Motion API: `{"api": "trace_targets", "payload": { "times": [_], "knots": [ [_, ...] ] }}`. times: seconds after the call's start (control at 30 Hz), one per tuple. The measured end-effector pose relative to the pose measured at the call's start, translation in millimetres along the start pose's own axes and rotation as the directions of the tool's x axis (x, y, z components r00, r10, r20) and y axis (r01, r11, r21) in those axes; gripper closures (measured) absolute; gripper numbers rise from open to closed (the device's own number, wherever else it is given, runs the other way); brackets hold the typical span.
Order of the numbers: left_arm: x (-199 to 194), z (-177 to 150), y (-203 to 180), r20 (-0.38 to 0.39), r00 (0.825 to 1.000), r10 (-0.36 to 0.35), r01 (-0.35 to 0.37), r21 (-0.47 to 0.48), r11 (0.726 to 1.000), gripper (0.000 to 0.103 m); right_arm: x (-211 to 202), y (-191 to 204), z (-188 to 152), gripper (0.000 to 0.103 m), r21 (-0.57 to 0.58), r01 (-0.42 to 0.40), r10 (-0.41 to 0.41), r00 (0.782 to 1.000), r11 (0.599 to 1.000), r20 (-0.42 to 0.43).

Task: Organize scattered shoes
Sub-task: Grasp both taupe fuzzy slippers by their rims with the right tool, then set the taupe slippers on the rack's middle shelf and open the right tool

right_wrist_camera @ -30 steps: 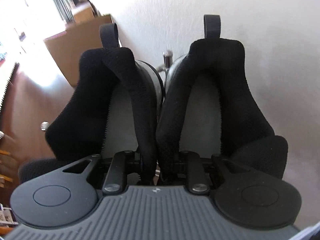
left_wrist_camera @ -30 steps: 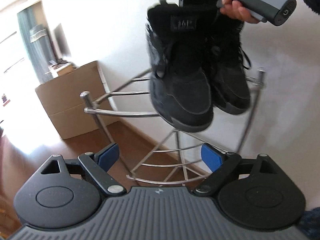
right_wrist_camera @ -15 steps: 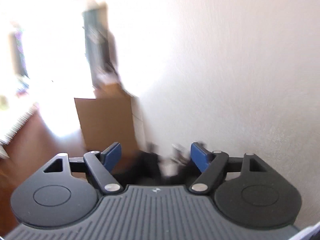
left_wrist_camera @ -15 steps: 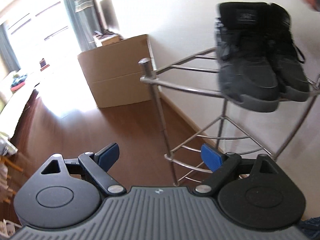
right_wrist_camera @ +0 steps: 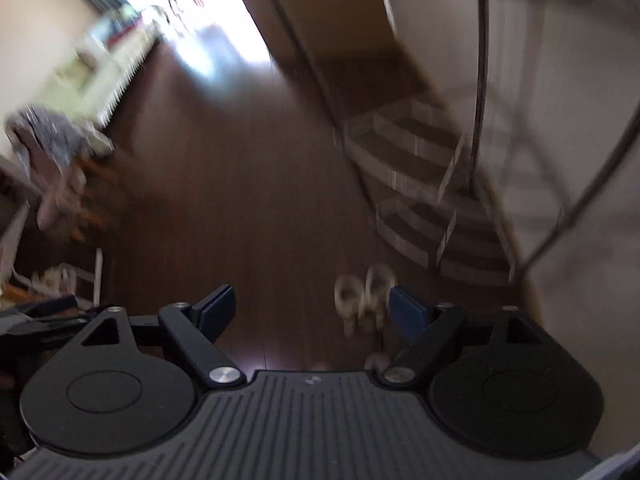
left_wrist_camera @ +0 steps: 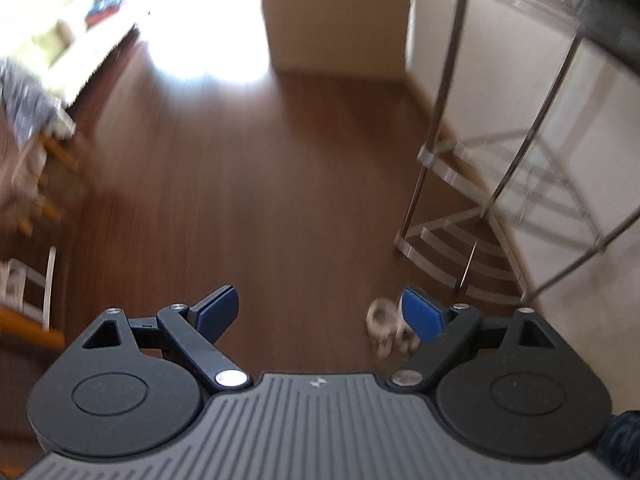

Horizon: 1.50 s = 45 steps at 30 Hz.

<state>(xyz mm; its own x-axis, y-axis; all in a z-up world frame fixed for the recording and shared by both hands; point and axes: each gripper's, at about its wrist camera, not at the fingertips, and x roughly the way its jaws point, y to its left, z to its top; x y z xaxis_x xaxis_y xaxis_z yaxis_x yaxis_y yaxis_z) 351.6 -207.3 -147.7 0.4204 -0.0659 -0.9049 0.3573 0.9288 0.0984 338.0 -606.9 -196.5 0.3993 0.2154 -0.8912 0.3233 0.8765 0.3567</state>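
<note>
Taking stock: one pair of black shoes (left_wrist_camera: 608,8) sits on the top tier of the metal corner rack (left_wrist_camera: 452,92), far right against the wall. A pale pair of shoes (right_wrist_camera: 364,296) lies on the wooden floor (left_wrist_camera: 280,200), near the rack's foot, not yet stored. The lower tiers look bare. Left claw (left_wrist_camera: 320,314) spread, nothing between the pads. Right claw (right_wrist_camera: 310,308) likewise spread, empty. Judged partway done; the pale pair is left.

No readable text.
Both wrist views motion-blurred; only a small pale emblem on each gripper body (left_wrist_camera: 319,381), not legible as lettering.
</note>
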Motion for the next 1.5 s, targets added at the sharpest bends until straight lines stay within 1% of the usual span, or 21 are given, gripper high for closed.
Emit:
{"api": "trace_targets", "payload": {
  "times": [0.07, 0.13, 0.2, 0.3, 0.43, 0.5, 0.53, 0.6, 0.67, 0.77, 0.9, 1.0, 1.07, 1.13, 1.17, 1.2, 1.23, 1.27, 1.33, 1.4, 1.5],
  "knots": [
    [21.5, -35.9, 7.3, -0.052, 0.998, 0.019, -0.019, 0.0, 1.0, 0.012, 57.4, 32.4, -38.2, 0.026, -0.016, -0.003, 0.001, 0.992, 1.0, -0.123],
    [47.2, -72.6, 10.6, -0.115, 0.993, 0.03, -0.032, -0.011, 0.999, 0.012, 121.7, 67.9, -69.2, 0.032, -0.026, -0.004, -0.003, 0.973, 1.0, -0.231],
    [80.6, -117.6, 12.0, -0.189, 0.982, 0.018, -0.026, -0.039, 0.999, 0.012, 178.5, 92.9, -100.7, 0.032, -0.017, 0.009, -0.013, 0.956, 1.0, -0.292],
    [128.4, -178.5, 16.5, -0.252, 0.968, -0.01, -0.002, -0.048, 0.999, 0.012, 257.4, 108.0, -148.4, 0.033, -0.014, 0.028, -0.031, 0.934, 1.0, -0.356],
    [191.9, -252.2, 22.4, -0.311, 0.95, -0.036, 0.026, -0.036, 0.999, 0.012, 285.4, 144.5, -245.7, 0.036, -0.083, 0.027, -0.055, 0.929, 0.996, -0.366],
    [221.9, -278.9, 26.1, -0.326, 0.945, -0.028, 0.024, -0.018, 1.0, 0.012, 305.0, 162.5, -279.9, 0.036, -0.127, 0.036, -0.079, 0.932, 0.991, -0.355],
    [232.6, -289.0, 28.4, -0.325, 0.946, -0.022, 0.019, -0.012, 1.0, 0.013, 327.0, 170.9, -296.4, 0.036, -0.156, 0.044, -0.095, 0.938, 0.987, -0.334],
    [253.7, -308.9, 35.6, -0.315, 0.949, -0.014, 0.014, -0.004, 1.0, 0.013, 359.6, 180.3, -315.4, 0.036, -0.206, 0.064, -0.126, 0.945, 0.976, -0.301],
    [277.7, -318.7, 41.7, -0.313, 0.95, -0.024, 0.022, -0.01, 1.0, 0.013, 405.3, 188.6, -339.4, 0.036, -0.279, 0.114, -0.191, 0.945, 0.954, -0.266],
    [312.8, -333.2, 50.7, -0.307, 0.95, -0.059, 0.057, -0.017, 0.998, 0.013, 443.9, 184.5, -358.7, 0.036, -0.301, 0.167, -0.249, 0.932, 0.939, -0.262],
    [356.4, -353.4, 56.2, -0.286, 0.954, -0.086, 0.106, 0.054, 0.993, 0.013, 477.8, 176.2, -380.5, 0.035, -0.286, 0.163, -0.25, 0.919, 0.944, -0.303],
    [387.2, -364.3, 56.6, -0.288, 0.955, -0.073, 0.107, 0.106, 0.989, 0.013, 499.2, 183.0, -398.9, 0.026, -0.353, 0.2, -0.307, 0.91, 0.914, -0.279],
    [404.3, -368.4, 57.8, -0.299, 0.953, -0.056, 0.094, 0.115, 0.989, 0.013, 516.7, 183.0, -406.7, 0.035, -0.332, 0.22, -0.325, 0.895, 0.917, -0.305],
    [420.9, -370.7, 59.1, -0.316, 0.948, -0.033, 0.073, 0.113, 0.991, 0.013, 536.5, 180.5, -413.1, 0.057, -0.344, 0.276, -0.392, 0.857, 0.898, -0.335],
    [428.0, -369.6, 59.8, -0.329, 0.944, -0.021, 0.057, 0.1, 0.993, 0.013, 541.2, 180.1, -414.2, 0.056, -0.343, 0.279, -0.396, 0.852, 0.897, -0.343],
    [431.3, -367.4, 60.5, -0.334, 0.942, -0.018, 0.048, 0.083, 0.995, 0.013, 543.4, 180.0, -414.3, 0.057, -0.336, 0.269, -0.385, 0.855, 0.902, -0.348],
    [432.1, -365.4, 61.1, -0.336, 0.942, -0.02, 0.046, 0.071, 0.996, 0.013, 545.7, 179.9, -414.4, 0.07, -0.329, 0.26, -0.373, 0.858, 0.908, -0.352],
    [430.8, -360.8, 61.3, -0.339, 0.94, -0.025, 0.045, 0.049, 0.998, 0.013, 540.2, 180.5, -414.5, 0.074, -0.328, 0.237, -0.349, 0.873, 0.914, -0.342],
    [424.4, -353.3, 60.2, -0.337, 0.941, -0.033, 0.044, 0.023, 0.999, 0.013, 518.7, 183.0, -413.5, 0.077, -0.329, 0.191, -0.295, 0.907, 0.925, -0.3],
    [407.6, -341.1, 54.9, -0.33, 0.943, -0.03, 0.037, 0.016, 0.999, 0.013, 487.8, 184.2, -406.7, 0.077, -0.311, 0.185, -0.265, 0.934, 0.932, -0.239],
    [386.4, -329.6, 48.0, -0.3, 0.954, -0.016, 0.027, 0.033, 0.999, 0.013, 433.0, 180.4, -383.3, 0.077, -0.248, 0.191, -0.232, 0.961, 0.95, -0.15]
  ]
}}
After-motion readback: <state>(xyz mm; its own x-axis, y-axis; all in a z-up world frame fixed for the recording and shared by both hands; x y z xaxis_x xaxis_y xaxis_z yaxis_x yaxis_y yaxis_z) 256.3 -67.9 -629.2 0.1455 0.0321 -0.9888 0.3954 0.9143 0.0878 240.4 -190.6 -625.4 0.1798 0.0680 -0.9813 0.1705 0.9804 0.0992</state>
